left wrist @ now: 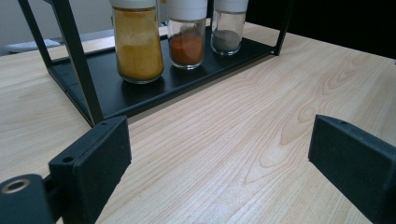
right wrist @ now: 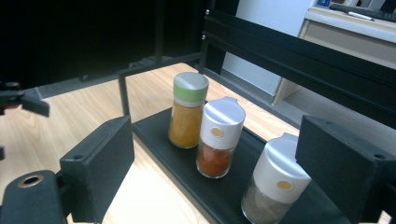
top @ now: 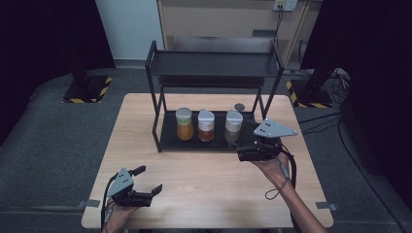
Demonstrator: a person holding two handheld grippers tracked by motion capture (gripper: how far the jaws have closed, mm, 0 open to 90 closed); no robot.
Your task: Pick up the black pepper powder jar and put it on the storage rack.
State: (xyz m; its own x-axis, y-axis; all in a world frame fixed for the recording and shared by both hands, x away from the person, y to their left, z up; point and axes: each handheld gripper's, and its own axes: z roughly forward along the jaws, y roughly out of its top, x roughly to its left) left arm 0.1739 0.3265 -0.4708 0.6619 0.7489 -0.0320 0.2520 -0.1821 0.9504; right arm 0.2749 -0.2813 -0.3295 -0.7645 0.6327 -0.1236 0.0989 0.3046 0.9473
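A black two-tier rack (top: 167,138) stands at the back of the wooden table (top: 204,179). On its lower shelf three spice jars stand in a row: a green-lidded jar of yellow powder (top: 184,124), a white-lidded jar of red powder (top: 206,125) and a white-lidded jar of grey powder (top: 233,126). My right gripper (top: 241,151) hovers open at the shelf's right front corner, close to the grey jar (right wrist: 275,184), touching nothing. One of its fingers (right wrist: 100,163) rises at the lower left of the right gripper view. My left gripper (top: 147,179) rests open near the table's front left, its jaws wide over bare wood (left wrist: 219,154).
The rack's upper shelf (top: 211,63) holds nothing. A small grey round object (top: 239,106) lies on the table behind the rack. Dark stands with yellow-black striped bases (top: 87,90) and a pale cabinet (top: 218,19) are beyond the table. Open wood lies between the two grippers.
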